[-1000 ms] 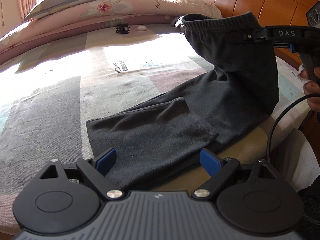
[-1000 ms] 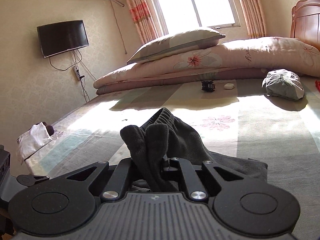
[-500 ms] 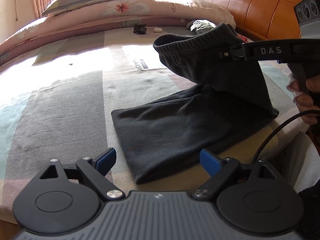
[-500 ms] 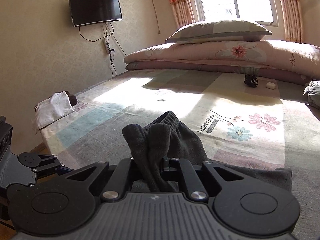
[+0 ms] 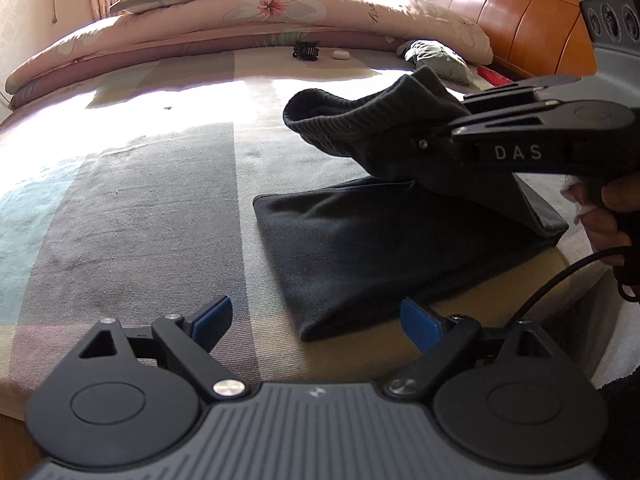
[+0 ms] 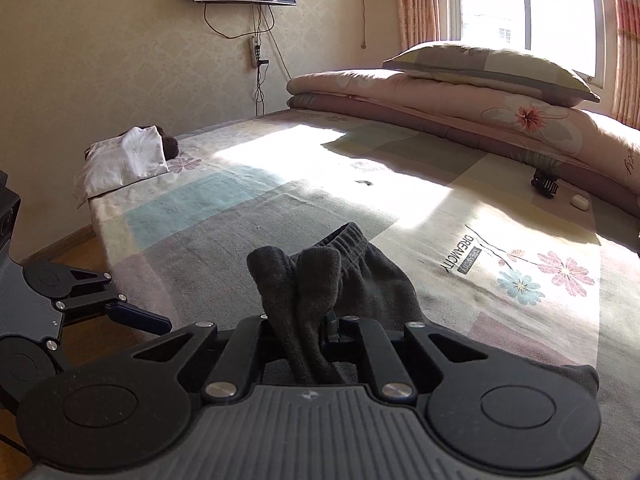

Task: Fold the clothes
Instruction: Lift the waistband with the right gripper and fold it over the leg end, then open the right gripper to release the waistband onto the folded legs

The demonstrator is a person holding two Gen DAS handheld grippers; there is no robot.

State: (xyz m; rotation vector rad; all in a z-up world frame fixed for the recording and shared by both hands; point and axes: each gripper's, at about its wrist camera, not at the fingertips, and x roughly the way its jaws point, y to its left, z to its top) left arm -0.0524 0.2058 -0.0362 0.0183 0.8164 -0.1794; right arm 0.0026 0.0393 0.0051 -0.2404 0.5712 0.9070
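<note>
While the right tongs point(image 6: 316, 320) are clenched on the ribbed waistband of a dark grey knit pair of trousers point(image 5: 380, 240), that end is held raised at the centre right of the left-wrist frame, over the rest of the garment lying doubled on the bed. Its long axis runs from lower centre to the right edge. Spread apart and holding nothing, the left tongs point(image 5: 316, 320) sit at the bottom of the frame, just short of the near folded edge, so the free end is nearer the right hand. Beneath is a patchwork-print bedsheet point(image 5: 140, 200); a rolled pink floral quilt point(image 6: 520, 120), a window and a wall television lie beyond.
</note>
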